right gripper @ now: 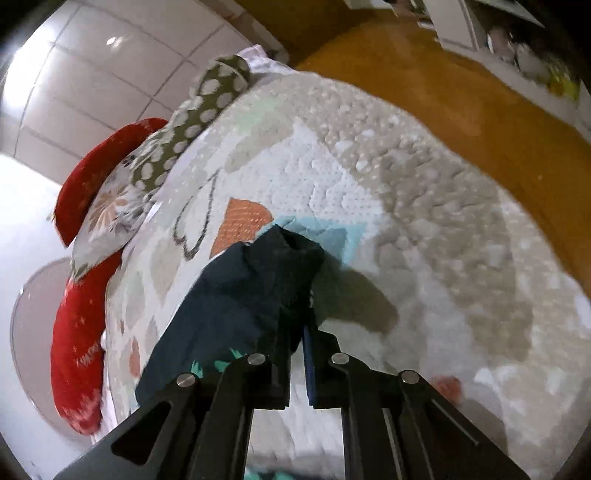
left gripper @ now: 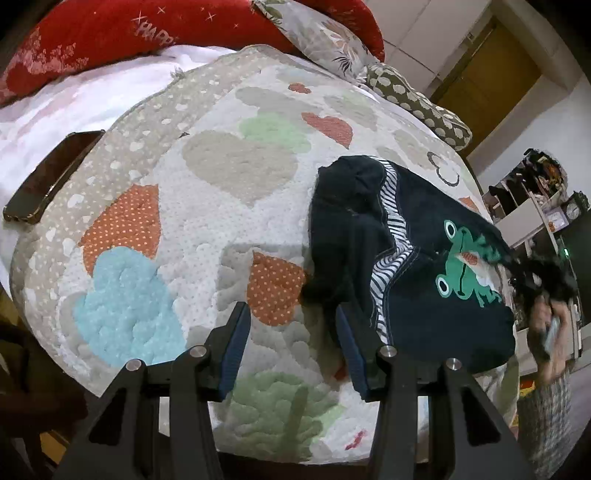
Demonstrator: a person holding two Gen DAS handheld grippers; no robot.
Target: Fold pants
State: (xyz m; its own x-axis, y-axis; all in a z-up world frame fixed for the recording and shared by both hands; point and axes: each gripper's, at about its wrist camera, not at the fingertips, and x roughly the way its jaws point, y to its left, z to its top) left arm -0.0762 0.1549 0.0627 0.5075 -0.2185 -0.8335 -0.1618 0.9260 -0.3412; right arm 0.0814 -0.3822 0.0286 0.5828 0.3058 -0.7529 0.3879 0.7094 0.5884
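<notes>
Small dark navy pants [left gripper: 424, 258] with a green frog print and a striped waistband lie bunched on the right of a quilted bedspread [left gripper: 207, 206]. My left gripper [left gripper: 291, 328] stands open just left of them. Only quilt shows between its blue pads, and the right pad [left gripper: 349, 332] sits at the pants' near edge. In the right wrist view my right gripper [right gripper: 297, 321] is shut on a fold of the pants [right gripper: 240, 291], which rises off the quilt [right gripper: 406, 206] at the grip. In the left wrist view, a blurred hand [left gripper: 550, 325] shows at the pants' far right edge.
A phone [left gripper: 48, 177] lies on the white sheet at the quilt's left edge. Red pillows [left gripper: 110, 33] and patterned cushions [left gripper: 417, 99] line the head of the bed. Beyond the bed are an orange floor [right gripper: 480, 103], a wooden door [left gripper: 491, 77] and cluttered shelves [left gripper: 532, 195].
</notes>
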